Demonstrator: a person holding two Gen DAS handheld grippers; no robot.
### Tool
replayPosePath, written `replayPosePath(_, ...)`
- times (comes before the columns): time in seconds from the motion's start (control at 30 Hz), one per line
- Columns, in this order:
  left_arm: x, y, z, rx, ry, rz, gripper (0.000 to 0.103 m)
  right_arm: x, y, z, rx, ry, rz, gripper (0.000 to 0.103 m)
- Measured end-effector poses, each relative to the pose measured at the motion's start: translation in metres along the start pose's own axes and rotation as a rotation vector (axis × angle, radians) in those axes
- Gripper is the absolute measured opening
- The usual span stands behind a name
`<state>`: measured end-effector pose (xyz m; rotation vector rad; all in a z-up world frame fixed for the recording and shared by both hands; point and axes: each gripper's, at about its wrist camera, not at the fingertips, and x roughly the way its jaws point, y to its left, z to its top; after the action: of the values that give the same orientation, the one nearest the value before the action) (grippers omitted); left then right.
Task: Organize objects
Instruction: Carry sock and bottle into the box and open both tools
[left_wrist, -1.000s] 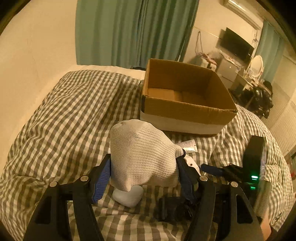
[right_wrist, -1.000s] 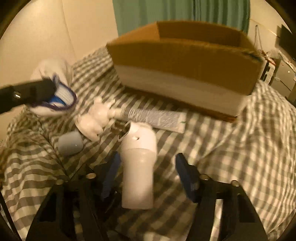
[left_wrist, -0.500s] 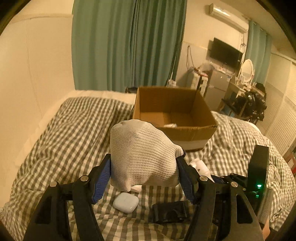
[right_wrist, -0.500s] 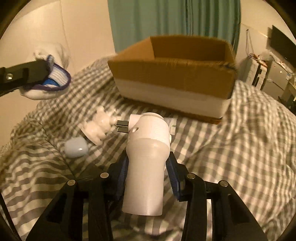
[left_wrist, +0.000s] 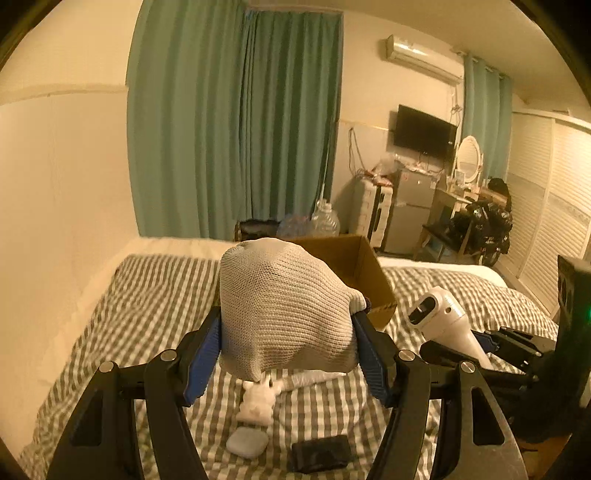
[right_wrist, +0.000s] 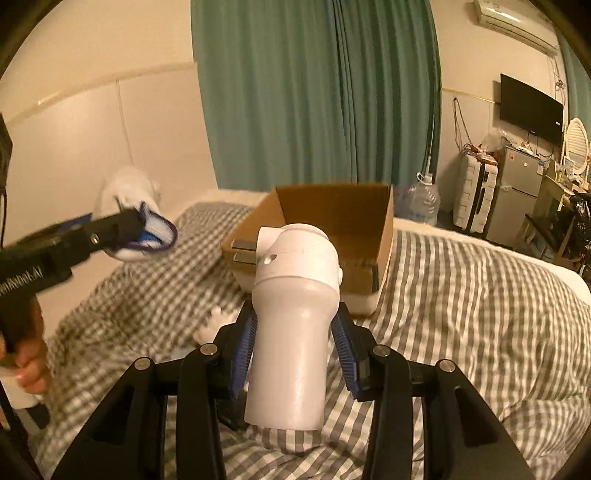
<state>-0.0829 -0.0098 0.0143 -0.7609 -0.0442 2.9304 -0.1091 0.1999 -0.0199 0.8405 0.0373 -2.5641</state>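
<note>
My left gripper (left_wrist: 288, 332) is shut on a rolled white knit sock (left_wrist: 284, 310) and holds it high above the bed. My right gripper (right_wrist: 295, 332) is shut on a white plug-in device (right_wrist: 291, 325) with two metal prongs, also raised; it shows at the right of the left wrist view (left_wrist: 443, 325). An open cardboard box (right_wrist: 332, 229) sits ahead on the checked bedcover; the sock partly hides it in the left wrist view (left_wrist: 365, 273). The left gripper with the sock shows at the left of the right wrist view (right_wrist: 140, 232).
On the checked bedcover (left_wrist: 147, 314) below lie a small white figurine (left_wrist: 258, 402), a pale earbud case (left_wrist: 247, 441), a black pouch (left_wrist: 321, 458) and a white tube (left_wrist: 314, 378). Green curtains (right_wrist: 314, 92), a fridge and clutter stand beyond the bed.
Both grippers have risen well above the bed. The right gripper closed on the white plug-in device and lifted it. The box now looks farther and lower.
</note>
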Motion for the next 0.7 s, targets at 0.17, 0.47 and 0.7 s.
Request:
replayPosePath(0.17, 0.004, 0.000, 0.017, 0.015, -0.036, -0.005, 0.069, -0.010, -0.001, 0.025, 0.001, -0.057, -0.012, 0.040)
replayPosePath(0.47, 0.050, -0.004, 0.043, 0.053, -0.011, -0.031, 0.069, 0.012, -0.010, 0.068, -0.029, -0.081, -0.050, 0.040)
replayPosePath(0.7, 0.097, 0.001, 0.050, 0.051, 0.011, -0.022, 0.069, 0.049, -0.031, 0.081, -0.040, -0.055, -0.074, 0.040)
